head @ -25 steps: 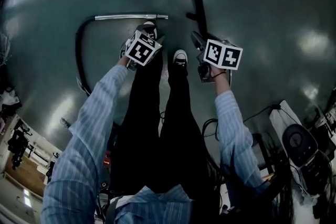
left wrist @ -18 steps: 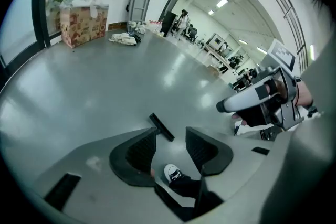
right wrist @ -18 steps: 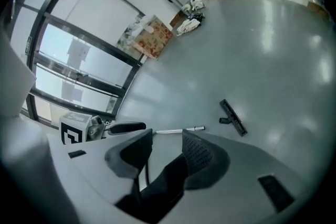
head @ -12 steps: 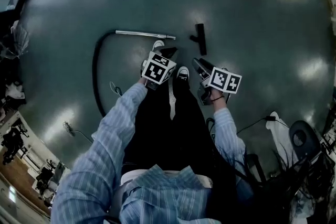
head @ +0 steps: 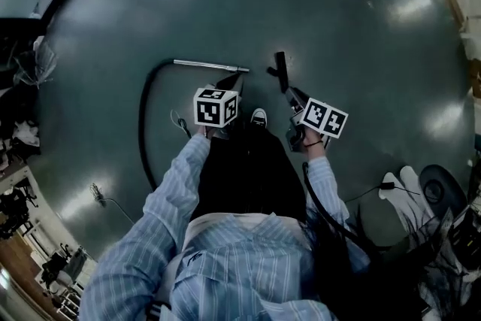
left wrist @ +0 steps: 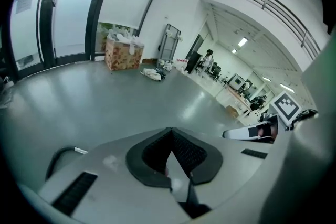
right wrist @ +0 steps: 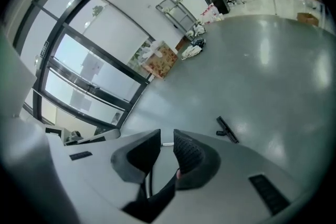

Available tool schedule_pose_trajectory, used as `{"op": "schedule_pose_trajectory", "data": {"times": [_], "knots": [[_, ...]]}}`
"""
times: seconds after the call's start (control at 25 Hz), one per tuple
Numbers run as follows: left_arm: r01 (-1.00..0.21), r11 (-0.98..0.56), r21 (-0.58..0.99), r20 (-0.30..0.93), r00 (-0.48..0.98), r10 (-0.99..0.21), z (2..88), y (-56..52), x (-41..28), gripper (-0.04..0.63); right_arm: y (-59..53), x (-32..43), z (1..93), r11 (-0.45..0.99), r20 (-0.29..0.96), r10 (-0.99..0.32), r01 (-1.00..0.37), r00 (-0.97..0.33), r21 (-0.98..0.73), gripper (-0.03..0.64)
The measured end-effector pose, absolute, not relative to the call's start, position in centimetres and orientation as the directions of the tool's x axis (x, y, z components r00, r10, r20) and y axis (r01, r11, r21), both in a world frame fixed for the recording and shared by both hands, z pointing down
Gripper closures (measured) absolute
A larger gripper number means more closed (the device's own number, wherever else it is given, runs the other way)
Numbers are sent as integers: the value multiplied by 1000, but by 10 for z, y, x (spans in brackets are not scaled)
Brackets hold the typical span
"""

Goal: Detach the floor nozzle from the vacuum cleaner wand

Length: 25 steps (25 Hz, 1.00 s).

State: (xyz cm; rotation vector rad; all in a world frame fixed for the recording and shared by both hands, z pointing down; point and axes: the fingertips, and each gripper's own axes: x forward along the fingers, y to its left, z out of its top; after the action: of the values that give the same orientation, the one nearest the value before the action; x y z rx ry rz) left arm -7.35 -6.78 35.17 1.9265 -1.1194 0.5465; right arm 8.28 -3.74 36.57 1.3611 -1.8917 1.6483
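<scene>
Two grippers point obliquely down on outstretched forearms (head: 176, 188). The left gripper (left wrist: 170, 139) is fully closed and empty; the right gripper (right wrist: 167, 147) jaws have just been closing to a narrow gap, nothing between. The floor nozzle (head: 281, 71) lies on the floor (head: 346, 19) beyond the right gripper, apart from the wand (head: 210, 65) on its left.

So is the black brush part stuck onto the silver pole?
No, the floor nozzle lies alone, with a clear gap between it and the wand.

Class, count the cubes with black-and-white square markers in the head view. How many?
2. One black-and-white marker cube is above the striped left sleeve, beside the white shoe; the other is above the striped right sleeve, below the black floor nozzle. None appears hidden.
</scene>
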Motion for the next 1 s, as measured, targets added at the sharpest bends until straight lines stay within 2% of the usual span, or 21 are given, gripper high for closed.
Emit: {"op": "schedule_pose_trajectory", "data": {"times": [0.28, 0.48, 0.64, 0.84, 1.0], "knots": [[-865, -340, 369, 688, 500, -526, 300, -23, -68, 589, -3, 81, 329, -55, 706, -458, -775, -540, -629, 555], [-852, -297, 431, 648, 521, -556, 242, 8, -59, 589, 20, 62, 280, -12, 697, -427, -768, -575, -641, 560], [-843, -326, 428, 627, 537, -565, 235, 36, -67, 589, 37, 30, 283, 15, 686, -419, -760, -595, -650, 560], [-830, -430, 355, 621, 553, -555, 219, 90, -117, 589, 70, -26, 269, 41, 688, -449, -783, -570, -621, 565], [-827, -433, 359, 602, 559, -570, 207, 138, -181, 589, 115, -83, 251, 28, 680, -469, -779, -564, -626, 568]]}}
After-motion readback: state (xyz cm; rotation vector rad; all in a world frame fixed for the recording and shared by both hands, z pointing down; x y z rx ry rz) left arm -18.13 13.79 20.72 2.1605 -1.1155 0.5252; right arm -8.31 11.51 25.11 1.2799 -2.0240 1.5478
